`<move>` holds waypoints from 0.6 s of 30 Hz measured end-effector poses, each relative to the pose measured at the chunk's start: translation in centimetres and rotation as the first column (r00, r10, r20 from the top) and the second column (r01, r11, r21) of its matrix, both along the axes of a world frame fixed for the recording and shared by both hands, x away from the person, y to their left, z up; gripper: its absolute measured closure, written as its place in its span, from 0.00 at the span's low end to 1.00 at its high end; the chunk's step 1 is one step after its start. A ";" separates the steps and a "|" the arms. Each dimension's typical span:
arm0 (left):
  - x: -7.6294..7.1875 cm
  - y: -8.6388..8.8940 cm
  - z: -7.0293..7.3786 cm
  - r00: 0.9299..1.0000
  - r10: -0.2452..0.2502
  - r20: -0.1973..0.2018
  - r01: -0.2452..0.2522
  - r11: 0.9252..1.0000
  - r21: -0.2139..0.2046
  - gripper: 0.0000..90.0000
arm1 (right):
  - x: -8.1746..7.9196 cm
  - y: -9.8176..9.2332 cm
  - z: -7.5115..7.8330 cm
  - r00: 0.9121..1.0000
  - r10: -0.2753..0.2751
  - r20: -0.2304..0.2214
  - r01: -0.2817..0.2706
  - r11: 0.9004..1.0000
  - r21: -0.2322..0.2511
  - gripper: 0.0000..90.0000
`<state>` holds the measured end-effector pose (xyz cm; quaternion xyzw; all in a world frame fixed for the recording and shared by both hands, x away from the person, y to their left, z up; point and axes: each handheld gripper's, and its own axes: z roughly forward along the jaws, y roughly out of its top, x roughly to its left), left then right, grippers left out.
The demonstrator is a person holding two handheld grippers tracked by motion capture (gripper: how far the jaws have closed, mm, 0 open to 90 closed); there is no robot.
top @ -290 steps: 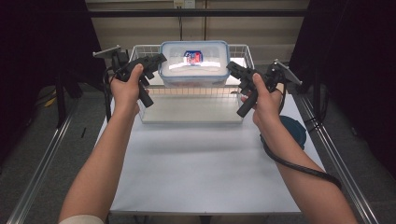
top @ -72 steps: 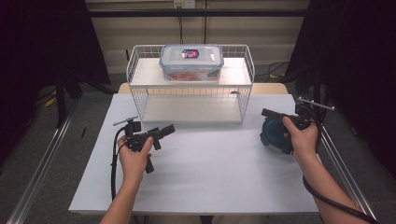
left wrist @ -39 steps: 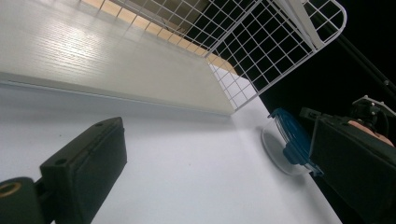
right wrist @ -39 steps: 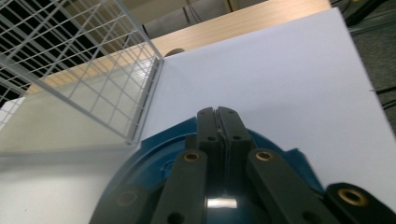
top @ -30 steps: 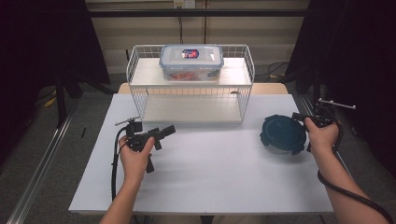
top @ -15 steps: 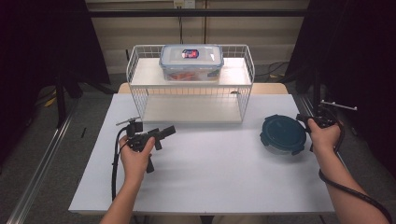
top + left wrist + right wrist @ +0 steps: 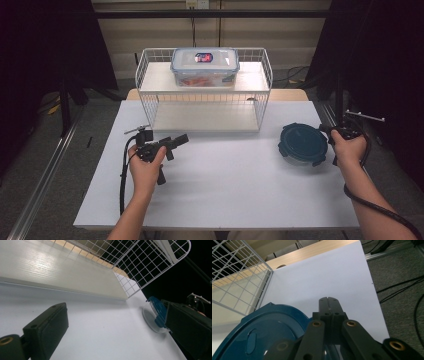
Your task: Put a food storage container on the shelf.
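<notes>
A round container with a dark blue lid [image 7: 302, 143] sits on the white table [image 7: 225, 185] at the right. My right gripper [image 7: 326, 131] lies at its right rim, pointing left, jaws pressed together with nothing seen between them. In the right gripper view the shut jaws [image 7: 328, 300] reach past the lid's [image 7: 259, 337] edge. My left gripper [image 7: 177, 141] rests in the hand at the left front of the rack, jaws wide apart and empty [image 7: 117, 327]. The left gripper view catches the blue-lidded container [image 7: 156, 312] farther off.
A white wire rack [image 7: 150, 75] stands at the back of the table, with a clear lidded box [image 7: 205, 65] on its top shelf. Its mesh appears in both gripper views [image 7: 140, 262] [image 7: 234, 272]. Cables trail from both grippers toward the front edge.
Long before, both grippers held the clear box at the rack; it now sits on top. The right hand has since moved off the round container to its right side. The last second shows hardly any motion.
</notes>
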<state>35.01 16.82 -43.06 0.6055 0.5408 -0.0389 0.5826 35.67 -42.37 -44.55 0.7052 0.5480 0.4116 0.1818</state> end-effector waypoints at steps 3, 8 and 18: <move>0.0 -0.2 -0.1 1.000 -0.001 0.002 0.001 1.000 0.001 0.05 | -0.6 0.0 -0.2 1.000 -0.012 0.011 0.012 1.000 0.025 1.00; 0.0 -0.4 0.0 1.000 -0.016 0.005 0.016 1.000 0.003 0.05 | -1.1 0.7 -0.4 1.000 0.007 0.018 -0.007 0.999 0.039 1.00; -0.2 -0.5 0.1 1.000 -0.011 0.007 0.011 1.000 -0.005 0.06 | -2.2 3.5 -0.4 0.998 0.045 0.032 -0.047 0.997 0.059 1.00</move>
